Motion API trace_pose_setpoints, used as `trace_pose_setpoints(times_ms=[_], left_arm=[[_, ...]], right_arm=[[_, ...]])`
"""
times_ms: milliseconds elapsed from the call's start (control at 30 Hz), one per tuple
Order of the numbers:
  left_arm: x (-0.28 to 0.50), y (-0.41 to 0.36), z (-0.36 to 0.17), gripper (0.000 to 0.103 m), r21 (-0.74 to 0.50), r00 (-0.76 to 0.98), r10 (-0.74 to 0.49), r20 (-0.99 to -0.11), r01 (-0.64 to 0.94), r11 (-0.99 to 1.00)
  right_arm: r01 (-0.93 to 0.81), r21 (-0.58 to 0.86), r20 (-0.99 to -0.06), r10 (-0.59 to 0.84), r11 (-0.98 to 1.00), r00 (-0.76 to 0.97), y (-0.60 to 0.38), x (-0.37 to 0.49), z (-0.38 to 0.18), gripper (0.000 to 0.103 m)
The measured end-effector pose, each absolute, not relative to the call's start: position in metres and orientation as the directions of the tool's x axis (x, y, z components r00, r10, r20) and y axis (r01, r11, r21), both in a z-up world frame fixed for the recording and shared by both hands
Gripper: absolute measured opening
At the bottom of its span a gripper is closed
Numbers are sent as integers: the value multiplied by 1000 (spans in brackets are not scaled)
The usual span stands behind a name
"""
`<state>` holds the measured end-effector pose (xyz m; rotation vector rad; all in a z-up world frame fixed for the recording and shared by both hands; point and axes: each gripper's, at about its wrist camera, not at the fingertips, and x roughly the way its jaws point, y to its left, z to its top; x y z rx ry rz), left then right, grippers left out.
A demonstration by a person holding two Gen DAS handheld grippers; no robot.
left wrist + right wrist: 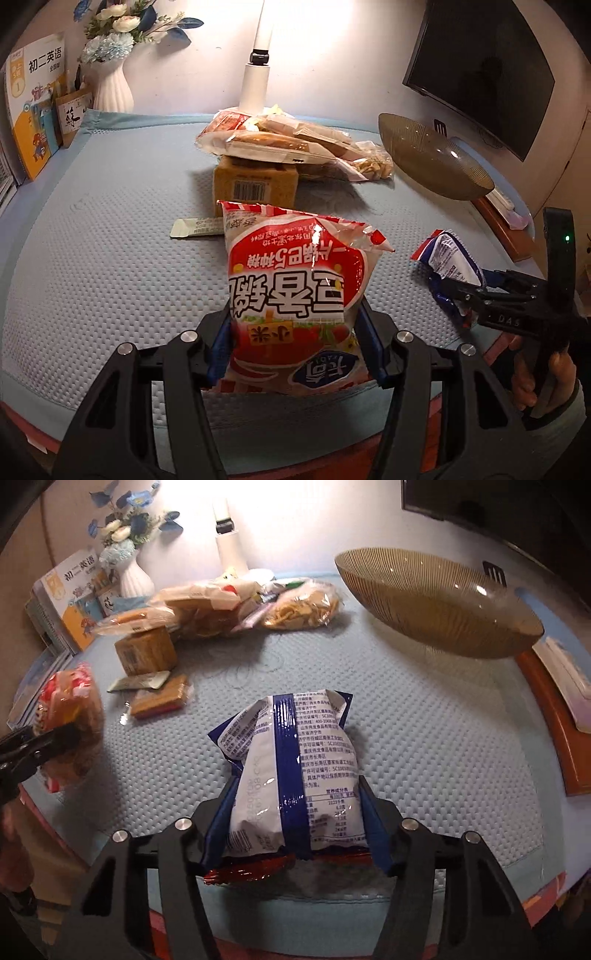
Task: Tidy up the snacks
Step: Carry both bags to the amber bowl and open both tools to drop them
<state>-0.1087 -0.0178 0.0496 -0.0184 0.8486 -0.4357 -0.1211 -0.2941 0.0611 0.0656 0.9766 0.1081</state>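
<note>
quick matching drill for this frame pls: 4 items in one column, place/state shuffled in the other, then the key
Items
1. red snack bag
2. blue and white snack bag
3. brown bowl
4. cardboard box

Place or state
A. empty, at the mat's far right
B. clamped in the right gripper
C. on the mat, under a wrapped bun
D. clamped in the left gripper

Pairs: 1-D, 2-B, 3-A, 4-C

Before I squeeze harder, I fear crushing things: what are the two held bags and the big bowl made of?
Red snack bag: thin glossy plastic film, crinkled, with glare. Blue-and-white bag: the same shiny film, creased. Bowl: probably amber-tinted glass, see-through, finely ribbed, with bright highlights; clear plastic is possible.
</note>
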Motion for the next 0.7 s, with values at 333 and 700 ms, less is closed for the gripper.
trace_pose_setpoints(times_ms=[333,700], left_arm=[[-86,-94,98,57,-107,593,-434,-678,506,856],[1,-236,131,57,-142,523,-535,-664,614,776]], right_arm=[[87,136,-697,33,987,716,-372,-112,135,60],[283,126,-752,-94,951,652,-466,-28,149,61]])
